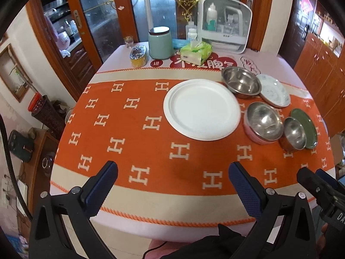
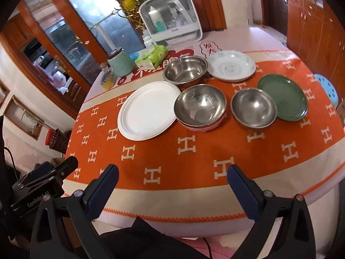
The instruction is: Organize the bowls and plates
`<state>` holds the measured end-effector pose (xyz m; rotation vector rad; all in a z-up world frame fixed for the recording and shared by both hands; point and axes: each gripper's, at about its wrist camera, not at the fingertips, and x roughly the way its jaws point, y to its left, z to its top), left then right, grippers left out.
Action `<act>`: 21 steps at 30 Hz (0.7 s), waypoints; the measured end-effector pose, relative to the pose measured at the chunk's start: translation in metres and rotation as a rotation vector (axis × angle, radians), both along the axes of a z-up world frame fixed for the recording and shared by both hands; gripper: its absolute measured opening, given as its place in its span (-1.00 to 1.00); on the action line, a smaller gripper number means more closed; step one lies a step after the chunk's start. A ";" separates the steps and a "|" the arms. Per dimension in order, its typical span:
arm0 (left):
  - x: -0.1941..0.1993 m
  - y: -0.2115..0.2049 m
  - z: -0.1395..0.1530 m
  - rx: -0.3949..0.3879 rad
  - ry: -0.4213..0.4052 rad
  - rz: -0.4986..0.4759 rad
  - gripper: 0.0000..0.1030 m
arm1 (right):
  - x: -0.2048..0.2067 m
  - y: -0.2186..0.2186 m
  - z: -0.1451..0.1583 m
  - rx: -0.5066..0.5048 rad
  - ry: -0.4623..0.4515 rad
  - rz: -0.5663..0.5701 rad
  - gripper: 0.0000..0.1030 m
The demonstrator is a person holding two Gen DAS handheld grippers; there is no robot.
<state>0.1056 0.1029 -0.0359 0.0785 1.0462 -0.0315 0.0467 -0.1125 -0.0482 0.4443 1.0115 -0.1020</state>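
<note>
On the orange cloth [image 1: 133, 142] lie a white plate [image 1: 201, 109] [image 2: 148, 110], a patterned white plate [image 1: 273, 90] [image 2: 231, 64] and a green plate [image 1: 305, 128] [image 2: 282, 97]. Three steel bowls stand among them: a far one [image 1: 241, 82] [image 2: 185, 70], a middle one with a pink outside [image 1: 264, 123] [image 2: 200, 106], and a small one [image 1: 294, 133] [image 2: 253, 109]. My left gripper [image 1: 172, 172] is open and empty over the table's near edge. My right gripper [image 2: 172, 173] is open and empty, also at the near edge. Each gripper shows at the side of the other's view.
At the table's far side stand a green canister [image 1: 160, 43], a tissue pack [image 1: 195, 52], a yellow foil-lidded cup [image 1: 138, 57], a small bottle [image 1: 192, 35] and a white cabinet with bottles [image 1: 225, 24]. Wooden doors and cupboards surround the table. A blue stool [image 2: 326, 89] stands right.
</note>
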 end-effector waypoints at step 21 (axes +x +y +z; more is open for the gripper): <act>0.202 0.034 -0.081 -0.075 0.183 -0.262 0.98 | 0.104 0.017 -0.086 0.183 0.162 -0.252 0.70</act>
